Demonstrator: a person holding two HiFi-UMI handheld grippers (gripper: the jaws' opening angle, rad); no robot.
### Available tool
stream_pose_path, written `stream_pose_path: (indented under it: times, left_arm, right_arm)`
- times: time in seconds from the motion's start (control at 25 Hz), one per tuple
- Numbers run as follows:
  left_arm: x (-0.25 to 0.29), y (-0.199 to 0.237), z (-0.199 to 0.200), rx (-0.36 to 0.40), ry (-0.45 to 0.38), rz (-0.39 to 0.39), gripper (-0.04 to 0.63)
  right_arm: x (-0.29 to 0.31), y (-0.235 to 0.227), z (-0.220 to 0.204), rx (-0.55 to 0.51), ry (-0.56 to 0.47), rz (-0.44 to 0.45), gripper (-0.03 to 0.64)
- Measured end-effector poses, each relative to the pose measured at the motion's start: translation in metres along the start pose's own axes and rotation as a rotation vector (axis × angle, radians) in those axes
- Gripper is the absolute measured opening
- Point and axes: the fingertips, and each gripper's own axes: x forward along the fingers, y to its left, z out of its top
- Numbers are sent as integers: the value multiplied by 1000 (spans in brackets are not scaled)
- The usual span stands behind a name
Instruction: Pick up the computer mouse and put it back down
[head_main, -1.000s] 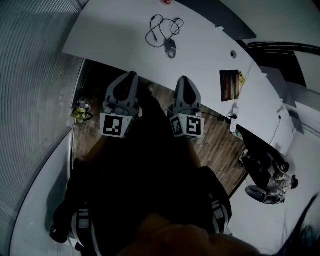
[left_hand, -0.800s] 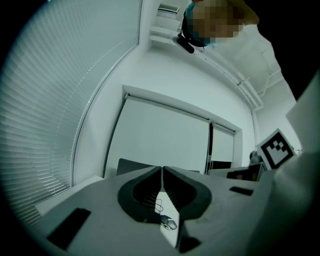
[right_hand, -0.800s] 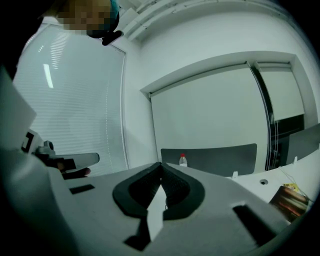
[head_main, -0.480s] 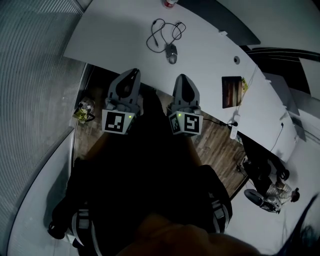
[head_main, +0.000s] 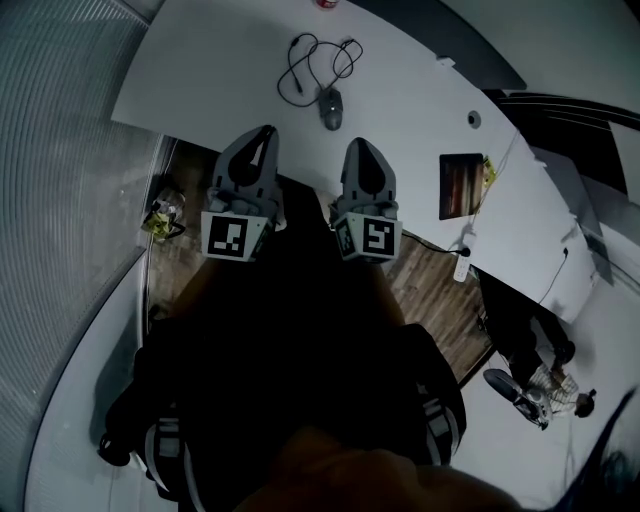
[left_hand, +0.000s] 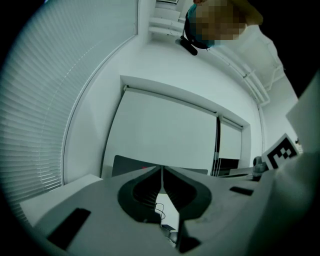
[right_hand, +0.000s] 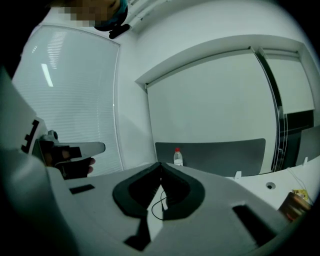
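Note:
A dark grey computer mouse (head_main: 329, 106) lies on the white desk (head_main: 220, 70), its black cable (head_main: 315, 60) coiled just beyond it. My left gripper (head_main: 262, 135) and right gripper (head_main: 357, 148) are side by side short of the desk's near edge, pointing at the mouse. Both are shut with nothing between the jaws. In the left gripper view the jaws of the left gripper (left_hand: 161, 172) meet at the tips, and a loop of cable (left_hand: 160, 210) shows through the gap below. The right gripper (right_hand: 160, 167) is likewise closed, with the cable (right_hand: 160, 202) visible beneath.
A red-capped bottle (right_hand: 178, 156) stands at the desk's far edge before a grey partition (right_hand: 215, 150). A brown booklet (head_main: 460, 186) and a round cable hole (head_main: 473, 120) lie to the right. Window blinds (head_main: 70, 200) run along the left. Wooden floor (head_main: 430, 290) shows below the desk.
Both grippers have moved forward toward the desk's edge, and the mouse now sits nearer their tips. Their jaws have stayed closed.

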Motion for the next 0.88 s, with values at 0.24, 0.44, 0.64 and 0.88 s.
stream_pose_path:
  times: [0.24, 0.44, 0.64, 0.88]
  left_arm:
    - [32, -6, -12, -5, 35, 0, 14]
    - [53, -6, -17, 0, 46, 5, 14]
    - [70, 0, -26, 0, 64, 14, 14]
    - [83, 5, -38, -1, 79, 18, 14]
  right_arm:
    - [22, -21, -17, 12, 58, 15, 2]
    - [42, -36, -31, 13, 79, 20, 2]
    - [61, -41, -52, 30, 151, 22, 3]
    - [81, -46, -82, 33, 211, 41, 39]
